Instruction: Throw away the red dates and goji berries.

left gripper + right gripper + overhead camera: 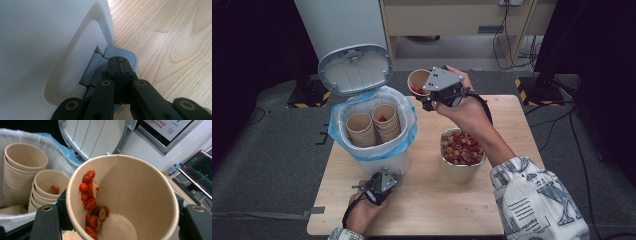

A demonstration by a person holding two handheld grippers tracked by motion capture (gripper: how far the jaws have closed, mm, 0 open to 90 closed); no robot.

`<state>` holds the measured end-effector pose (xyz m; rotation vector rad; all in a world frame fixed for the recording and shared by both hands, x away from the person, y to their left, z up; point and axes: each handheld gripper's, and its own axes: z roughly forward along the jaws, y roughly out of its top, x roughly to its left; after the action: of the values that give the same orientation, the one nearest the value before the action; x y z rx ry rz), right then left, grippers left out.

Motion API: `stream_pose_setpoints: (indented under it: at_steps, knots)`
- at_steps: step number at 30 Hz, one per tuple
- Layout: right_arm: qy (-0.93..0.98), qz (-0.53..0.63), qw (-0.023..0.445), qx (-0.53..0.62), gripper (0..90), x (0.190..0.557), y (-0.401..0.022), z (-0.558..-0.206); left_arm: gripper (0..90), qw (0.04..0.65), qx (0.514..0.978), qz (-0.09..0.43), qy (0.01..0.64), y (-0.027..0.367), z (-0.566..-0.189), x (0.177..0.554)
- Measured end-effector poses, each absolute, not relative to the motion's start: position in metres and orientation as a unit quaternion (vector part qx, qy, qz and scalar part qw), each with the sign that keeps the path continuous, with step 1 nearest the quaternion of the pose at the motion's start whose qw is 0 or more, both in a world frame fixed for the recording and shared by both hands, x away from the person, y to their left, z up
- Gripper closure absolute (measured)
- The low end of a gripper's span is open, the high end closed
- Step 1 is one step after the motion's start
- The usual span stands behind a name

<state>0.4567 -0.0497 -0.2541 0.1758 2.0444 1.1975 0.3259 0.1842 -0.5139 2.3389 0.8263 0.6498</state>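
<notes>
You are working in what looks like a lab or test room: a bare wooden table (432,200) on grey carpet (267,165), loose cables (512,45), hazard-striped stand feet (524,87), and monitors (200,172) nearby.

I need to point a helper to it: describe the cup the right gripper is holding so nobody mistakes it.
Find the white pedal bin with its lid up. Just right of its rim, the right gripper holds a paper cup above the table. Unlike the cups stacked inside the bin, it is single, with red bits stuck inside.

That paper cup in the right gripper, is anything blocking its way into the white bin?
Nothing visible does. The white pedal bin has its lid up, and the brown paper cup is held beside its opening; two cup stacks sit inside.
</notes>
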Motion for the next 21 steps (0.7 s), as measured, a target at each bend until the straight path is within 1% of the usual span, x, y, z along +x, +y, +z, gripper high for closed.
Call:
stream_pose_setpoints:
  at_steps: [21]
  knots:
    - [0.793, 0.499, 0.342, 0.076, 32.8, 0.457, -0.028, -0.251, 89.7, 0.284, 0.875, 0.244, 0.308, 0.184, -0.514, 0.326]
